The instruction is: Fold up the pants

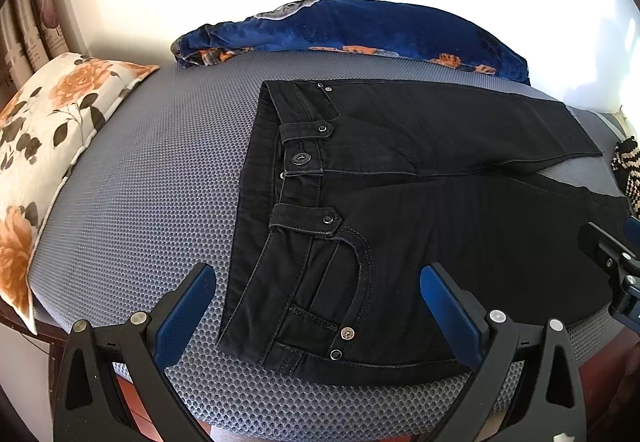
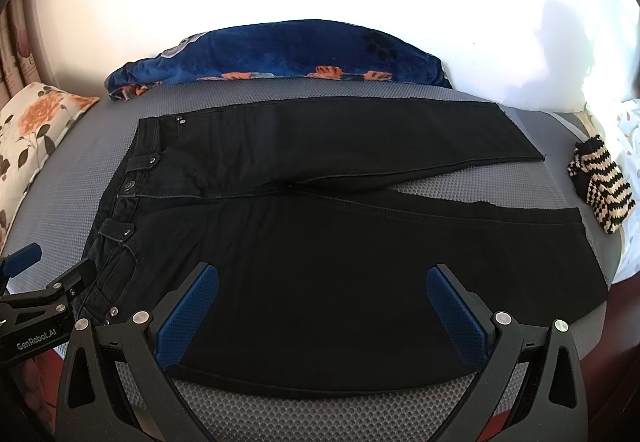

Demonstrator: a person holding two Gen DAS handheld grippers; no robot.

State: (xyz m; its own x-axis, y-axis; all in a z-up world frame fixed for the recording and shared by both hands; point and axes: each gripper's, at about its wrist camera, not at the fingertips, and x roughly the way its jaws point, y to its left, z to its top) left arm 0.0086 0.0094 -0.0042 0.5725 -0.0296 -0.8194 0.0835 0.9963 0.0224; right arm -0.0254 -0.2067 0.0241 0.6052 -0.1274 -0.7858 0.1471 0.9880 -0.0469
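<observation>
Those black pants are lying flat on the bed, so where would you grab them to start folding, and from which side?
Judging by the layout, grip the near edge of the black pants: the left hand-held gripper at the waistband corner, the right hand-held gripper on the near leg's outer seam. Come in low from the front. Both are open there, and the legs lie spread, so the near leg can fold onto the far one.
</observation>
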